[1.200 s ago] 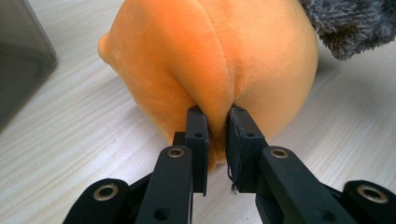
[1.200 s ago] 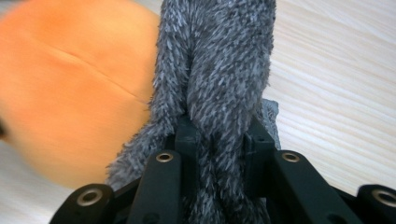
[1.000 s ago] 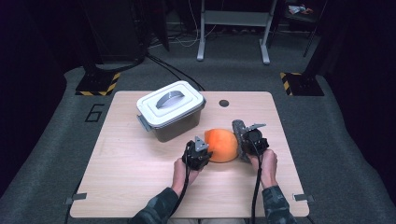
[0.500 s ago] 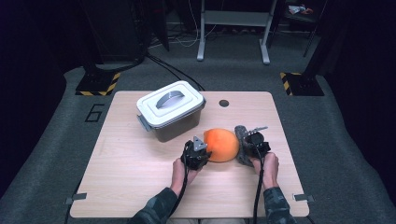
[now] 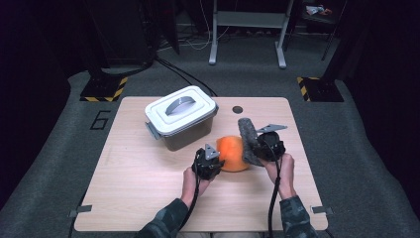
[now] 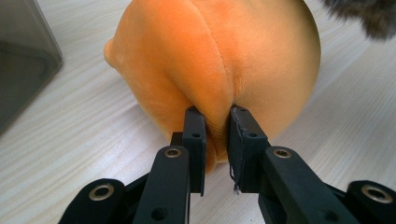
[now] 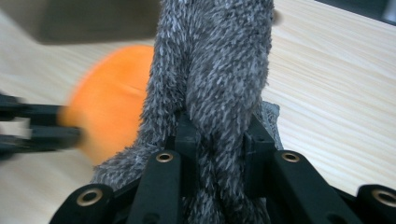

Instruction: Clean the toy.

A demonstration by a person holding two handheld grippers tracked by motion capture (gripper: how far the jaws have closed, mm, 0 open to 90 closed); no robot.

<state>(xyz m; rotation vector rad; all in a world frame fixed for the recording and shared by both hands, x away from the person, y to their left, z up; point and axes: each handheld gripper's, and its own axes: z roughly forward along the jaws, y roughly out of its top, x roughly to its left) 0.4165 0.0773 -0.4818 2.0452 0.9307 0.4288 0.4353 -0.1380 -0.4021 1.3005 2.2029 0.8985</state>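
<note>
You raised your right gripper [image 5: 253,144] with the grey furry piece [image 5: 246,136] off the table [image 5: 133,188] beside the orange plush ball [image 5: 233,153], while in the left gripper view your left gripper [image 6: 215,122] pinched a fold of that ball, and in the right gripper view the jaws clamped the fur.

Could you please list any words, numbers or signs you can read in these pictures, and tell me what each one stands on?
"6": a large dark numeral on the grey floor mat, left of the table.
No lettering can be seen on the lidded box, the orange plush or the grey furry piece.
</note>
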